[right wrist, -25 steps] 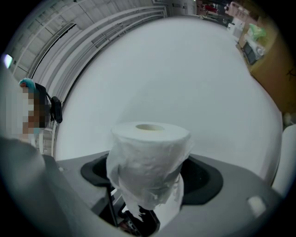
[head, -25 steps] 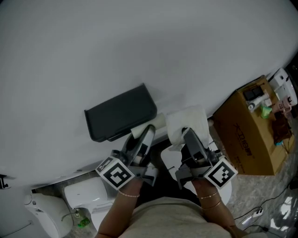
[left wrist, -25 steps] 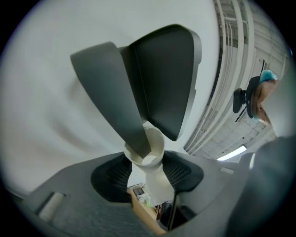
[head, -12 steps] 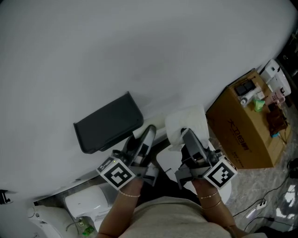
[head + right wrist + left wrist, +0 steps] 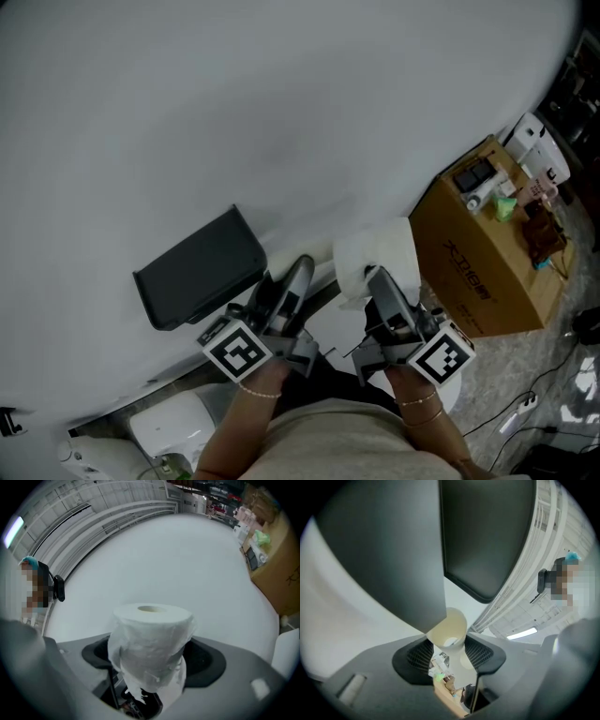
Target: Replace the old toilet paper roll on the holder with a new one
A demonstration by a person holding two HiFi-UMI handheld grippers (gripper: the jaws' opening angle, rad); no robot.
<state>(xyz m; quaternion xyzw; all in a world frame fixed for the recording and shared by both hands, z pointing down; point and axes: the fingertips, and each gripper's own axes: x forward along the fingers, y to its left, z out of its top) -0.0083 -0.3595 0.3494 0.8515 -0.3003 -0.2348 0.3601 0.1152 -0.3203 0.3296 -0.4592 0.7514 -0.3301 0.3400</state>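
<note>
Up-left of our left gripper (image 5: pixel 284 284), clamped on the empty tube (image 5: pixel 451 626), lies the holder (image 5: pixel 199 267); our right gripper (image 5: pixel 382 286) clamps the new roll (image 5: pixel 375 251).

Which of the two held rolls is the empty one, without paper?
The bare cardboard tube in the left hand-held gripper; the roll in the right hand-held gripper is thick with white paper.

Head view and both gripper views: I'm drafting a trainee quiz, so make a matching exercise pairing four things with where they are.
1 empty beige cardboard tube
2 full white toilet paper roll
3 dark grey holder cover
4 brown cardboard box

A between right gripper's jaws
B on the white wall
C between left gripper's jaws
D far right in head view

Pairs: 1-C, 2-A, 3-B, 4-D
</note>
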